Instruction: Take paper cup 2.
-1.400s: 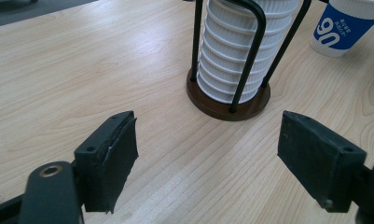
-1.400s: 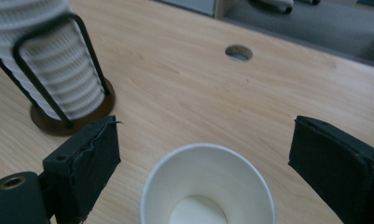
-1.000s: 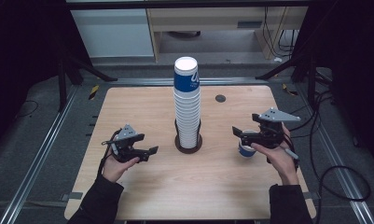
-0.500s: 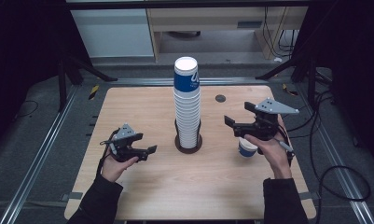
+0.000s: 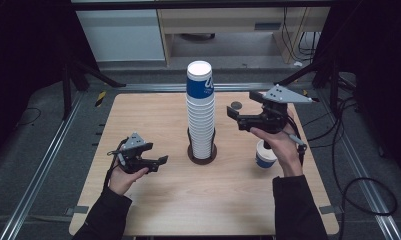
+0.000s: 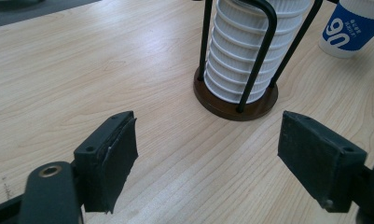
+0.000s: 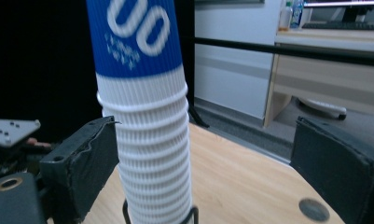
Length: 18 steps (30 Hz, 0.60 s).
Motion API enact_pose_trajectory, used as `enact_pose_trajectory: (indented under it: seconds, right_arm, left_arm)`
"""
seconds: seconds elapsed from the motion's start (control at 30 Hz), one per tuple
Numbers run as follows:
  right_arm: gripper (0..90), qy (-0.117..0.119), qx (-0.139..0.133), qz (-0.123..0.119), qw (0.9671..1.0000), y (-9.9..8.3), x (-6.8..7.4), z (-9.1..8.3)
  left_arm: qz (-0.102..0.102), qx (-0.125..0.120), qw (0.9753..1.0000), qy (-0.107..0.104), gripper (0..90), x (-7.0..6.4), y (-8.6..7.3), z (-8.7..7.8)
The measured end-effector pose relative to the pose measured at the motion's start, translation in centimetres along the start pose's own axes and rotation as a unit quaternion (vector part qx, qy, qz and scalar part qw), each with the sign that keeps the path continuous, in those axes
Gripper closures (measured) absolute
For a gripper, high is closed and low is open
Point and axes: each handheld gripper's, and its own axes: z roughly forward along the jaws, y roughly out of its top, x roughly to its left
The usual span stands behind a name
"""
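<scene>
A tall stack of ribbed white paper cups (image 5: 200,122), topped by a blue printed cup (image 5: 200,82), stands in a black wire holder with a brown base (image 5: 202,155) at the table's middle. A single blue-and-white cup (image 5: 264,155) stands upright on the table to its right. My right gripper (image 5: 236,119) is raised beside the stack's upper part, open, with the stack (image 7: 145,121) just ahead of its left jaw. Low over the table to the left of the holder, my left gripper (image 5: 157,163) is open and holds nothing; it faces the holder (image 6: 236,100) and the single cup (image 6: 357,25).
A small dark disc (image 5: 235,105) lies on the wooden table (image 5: 153,115) behind the right gripper, seen also as the disc (image 7: 313,210) at the near right. Metal rails and cables run along the floor on both sides. A cabinet and desk stand beyond the table.
My right gripper has lifted off the single cup's spot and moved up and left toward the stack's upper part. The single cup stays on the table. The left gripper has barely moved.
</scene>
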Motion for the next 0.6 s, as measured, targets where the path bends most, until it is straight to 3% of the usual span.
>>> enact_pose_trajectory:
  seconds: [0.3, 0.6]
  right_arm:
    - [7.2, 0.019, -0.018, -0.002, 0.9996, 3.0, 1.0, 2.4]
    - [6.9, 0.037, -0.021, -0.001, 0.9991, 4.2, 1.7, 4.7]
  left_arm:
    - [-0.003, -0.001, 1.0, 0.0, 19.0, 0.2, -0.1, -0.1]
    - [-0.004, -0.002, 1.0, -0.002, 18.9, 0.3, -0.1, -0.1]
